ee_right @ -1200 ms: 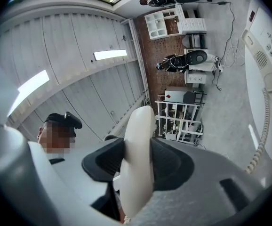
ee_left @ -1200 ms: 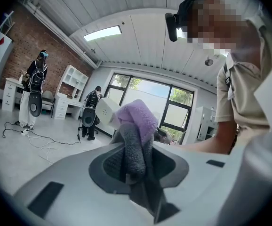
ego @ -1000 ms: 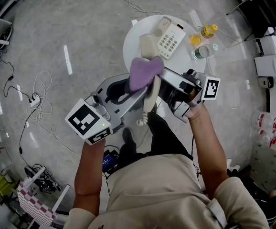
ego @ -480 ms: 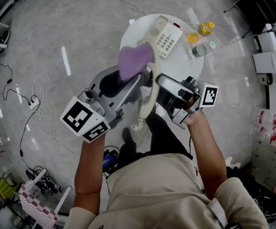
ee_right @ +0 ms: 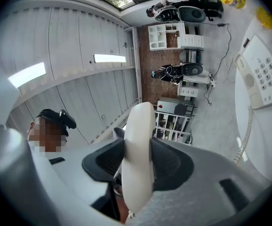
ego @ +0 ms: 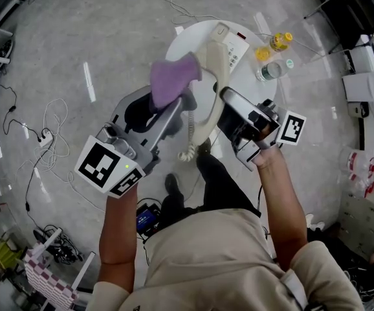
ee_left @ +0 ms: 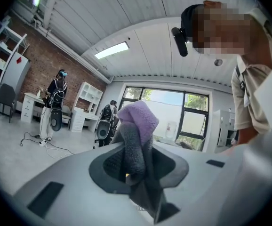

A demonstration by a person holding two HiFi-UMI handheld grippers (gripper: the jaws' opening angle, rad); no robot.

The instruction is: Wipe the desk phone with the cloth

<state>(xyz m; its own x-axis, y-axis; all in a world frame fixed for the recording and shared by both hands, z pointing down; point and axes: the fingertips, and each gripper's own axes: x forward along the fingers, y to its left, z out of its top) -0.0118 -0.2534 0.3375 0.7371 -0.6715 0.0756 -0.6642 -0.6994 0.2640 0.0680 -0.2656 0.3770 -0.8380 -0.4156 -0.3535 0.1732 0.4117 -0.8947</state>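
Note:
A purple cloth (ego: pixel 172 78) sticks out of my left gripper (ego: pixel 169 105), whose jaws are shut on it; the same cloth (ee_left: pixel 138 121) fills the left gripper (ee_left: pixel 137 161) view. My right gripper (ego: pixel 224 109) is shut on the cream handset (ego: pixel 214 76), held up in the air with its upper end over the table. The cloth sits just left of the handset. In the right gripper view the handset (ee_right: pixel 138 149) stands between the jaws of the right gripper (ee_right: pixel 138 168). The phone base (ego: pixel 231 46) lies on the round white table (ego: pixel 187 41). A coiled cord (ego: pixel 189 149) hangs from the handset.
On the table's right side stand a yellow bottle (ego: pixel 279 41), a yellow cap (ego: pixel 263 53) and a clear jar (ego: pixel 272 70). Cables (ego: pixel 51 141) trail over the floor at left. A black chair (ego: pixel 358 11) is at upper right. Two people (ee_left: pixel 56 105) stand far off.
The left gripper and cloth have moved up and to the left in the picture. The handset has swung up, and its top now reaches over the table beside the phone base.

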